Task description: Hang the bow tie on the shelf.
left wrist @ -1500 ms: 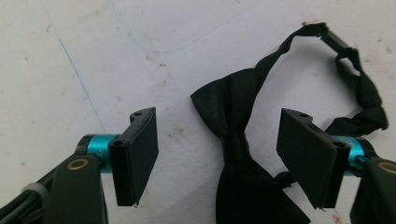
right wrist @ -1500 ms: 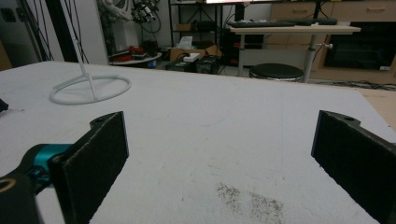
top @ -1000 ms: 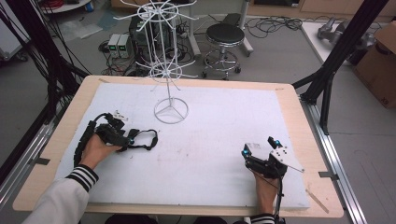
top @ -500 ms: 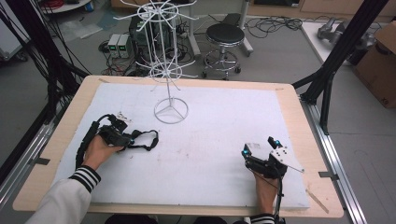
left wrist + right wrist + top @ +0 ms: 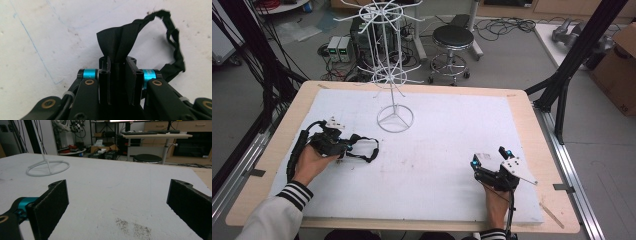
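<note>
We see the left tool (image 5: 117,75) clamped on a black strap (image 5: 150,37) lying on the white desk (image 5: 452,150); the right tool (image 5: 117,202) sits open, both nearer us than the white wire rack (image 5: 393,75).

Left gripper (image 5: 343,146): black body, cyan sleeves at both jaw pivots, brass-coloured rivets set in the linkage arms. Flat black rectangular jaw plates with small screw holes at the top are seen in the left gripper view (image 5: 117,75). A thick black cable (image 5: 294,152) is looped from its 9 o'clock side. A small white-grey block is mounted on top.

Right gripper (image 5: 489,159): black frame, cyan accents, a grey three-cornered plate on top at 3 o'clock. Black textured jaw pads and one cyan pivot sleeve are seen in the right gripper view (image 5: 117,202).

Left sleeve (image 5: 277,215): light grey, with a black-and-white striped cuff. Right cuff (image 5: 492,234): striped alike.
</note>
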Tool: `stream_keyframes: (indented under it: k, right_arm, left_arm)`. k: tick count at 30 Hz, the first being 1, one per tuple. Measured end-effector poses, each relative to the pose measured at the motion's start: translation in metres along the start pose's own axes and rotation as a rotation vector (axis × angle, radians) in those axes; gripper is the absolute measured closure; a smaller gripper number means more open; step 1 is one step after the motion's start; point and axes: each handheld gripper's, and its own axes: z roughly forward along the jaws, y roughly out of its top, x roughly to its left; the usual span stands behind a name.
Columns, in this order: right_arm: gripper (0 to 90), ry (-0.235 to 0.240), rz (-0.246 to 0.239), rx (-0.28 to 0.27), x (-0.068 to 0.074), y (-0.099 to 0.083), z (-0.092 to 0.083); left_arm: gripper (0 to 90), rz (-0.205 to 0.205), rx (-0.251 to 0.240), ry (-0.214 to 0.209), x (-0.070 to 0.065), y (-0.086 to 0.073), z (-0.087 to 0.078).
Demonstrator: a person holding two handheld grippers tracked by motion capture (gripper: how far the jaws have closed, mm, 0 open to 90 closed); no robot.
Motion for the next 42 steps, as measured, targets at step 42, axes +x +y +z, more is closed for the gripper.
stream_keyframes:
  k: [42]
  right_arm:
    - [2.8,0.000,0.000,0.008,0.001,0.000,0.000]
  left_arm:
    - [75.5,0.089,-0.569,-0.082,-0.022,0.039,-0.094]
